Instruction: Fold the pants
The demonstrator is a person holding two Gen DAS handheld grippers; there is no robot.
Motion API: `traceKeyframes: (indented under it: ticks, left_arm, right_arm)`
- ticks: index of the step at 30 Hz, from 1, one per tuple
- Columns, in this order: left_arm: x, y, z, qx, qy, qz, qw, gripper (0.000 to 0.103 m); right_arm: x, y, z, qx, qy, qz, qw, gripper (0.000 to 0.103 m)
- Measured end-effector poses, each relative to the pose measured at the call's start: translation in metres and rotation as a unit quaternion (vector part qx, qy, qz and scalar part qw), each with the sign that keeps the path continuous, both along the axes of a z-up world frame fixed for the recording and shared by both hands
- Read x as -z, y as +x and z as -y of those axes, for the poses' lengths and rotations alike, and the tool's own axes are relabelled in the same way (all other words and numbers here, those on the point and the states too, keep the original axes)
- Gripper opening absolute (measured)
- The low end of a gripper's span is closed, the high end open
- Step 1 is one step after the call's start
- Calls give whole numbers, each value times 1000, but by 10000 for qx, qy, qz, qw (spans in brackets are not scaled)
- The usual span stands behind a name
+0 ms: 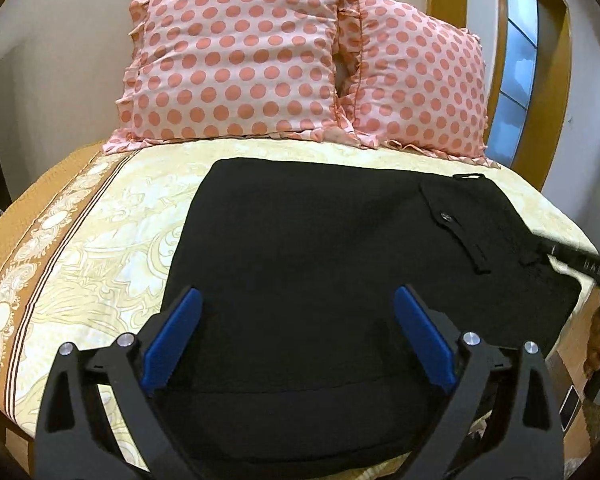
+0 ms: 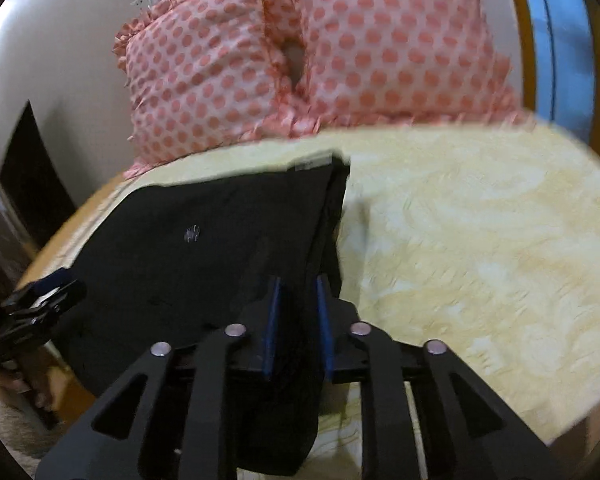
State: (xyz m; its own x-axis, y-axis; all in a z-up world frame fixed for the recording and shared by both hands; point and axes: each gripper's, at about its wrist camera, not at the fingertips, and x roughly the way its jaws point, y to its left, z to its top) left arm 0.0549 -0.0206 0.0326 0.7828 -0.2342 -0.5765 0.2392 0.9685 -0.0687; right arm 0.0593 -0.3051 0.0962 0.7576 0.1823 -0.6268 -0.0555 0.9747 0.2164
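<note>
Black pants [image 1: 320, 264] lie folded flat on the cream patterned bed [image 1: 112, 224], with a pocket flap and button at the right. My left gripper [image 1: 298, 300] is open, its blue pads spread wide just above the pants' near edge, holding nothing. My right gripper [image 2: 298, 288] is shut on the pants [image 2: 172, 248] at their right edge, black cloth bunched between its blue pads. In the left wrist view the right gripper's tip [image 1: 556, 254] pinches the pants' right corner. The left gripper [image 2: 40, 300] shows at the left edge of the right wrist view.
Two pink polka-dot pillows [image 1: 236, 60] lean against the wall at the head of the bed. A wooden-framed window [image 1: 520, 60] stands at the right. The bed [image 2: 480, 240] stretches bare to the right of the pants. The bed's left border is orange-brown.
</note>
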Motion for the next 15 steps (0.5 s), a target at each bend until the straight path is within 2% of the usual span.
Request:
traceKeyframes:
  ticks: [1, 2, 3, 4, 5, 7, 8, 9, 10, 11, 13, 15]
  left_arm:
    - [1, -1, 0, 45, -33, 5, 10000, 100]
    - [3, -1, -1, 61, -51, -10, 10000, 101]
    - [5, 0, -1, 73, -54, -40, 10000, 101]
    - [9, 2, -1, 88, -7, -116, 9999, 101]
    - [12, 3, 0, 102, 72, -115, 9999, 101]
    - [16, 1, 4, 165, 328, -27, 9993, 101]
    - [16, 0, 5, 181, 373, -13, 9991, 101]
    - [16, 0, 4, 189, 354, -14, 9992, 101]
    - [16, -1, 1, 217, 257, -14, 9994, 101]
    - [15, -1, -2, 233, 166, -7, 9996, 101]
    - [15, -2, -7, 250, -18, 5, 9997, 101]
    - [16, -3, -10, 256, -130, 19, 9996, 101]
  right_arm:
    - [-6, -3, -5, -12, -144, 181, 9997, 38]
    - [-15, -9, -14, -132, -288, 487, 9983, 55]
    - [-18, -13, -20, -227, -349, 629, 9971, 62]
    - [-20, -16, -30, -393, -467, 768, 9952, 62]
    - [-17, -15, -37, -552, -564, 698, 9944, 62]
    - [4, -1, -51, -799, -836, 37, 9933, 61]
    - [12, 4, -47, -793, -708, -151, 9942, 61]
    - [11, 5, -39, -730, -359, -119, 9966, 61]
    - [7, 8, -28, -647, 72, -127, 9978, 61]
    - [4, 15, -9, -478, 707, -140, 9963, 61]
    - [5, 32, 19, -246, 1399, -243, 9896, 61]
    - [15, 56, 37, -85, 1607, -624, 9850, 61]
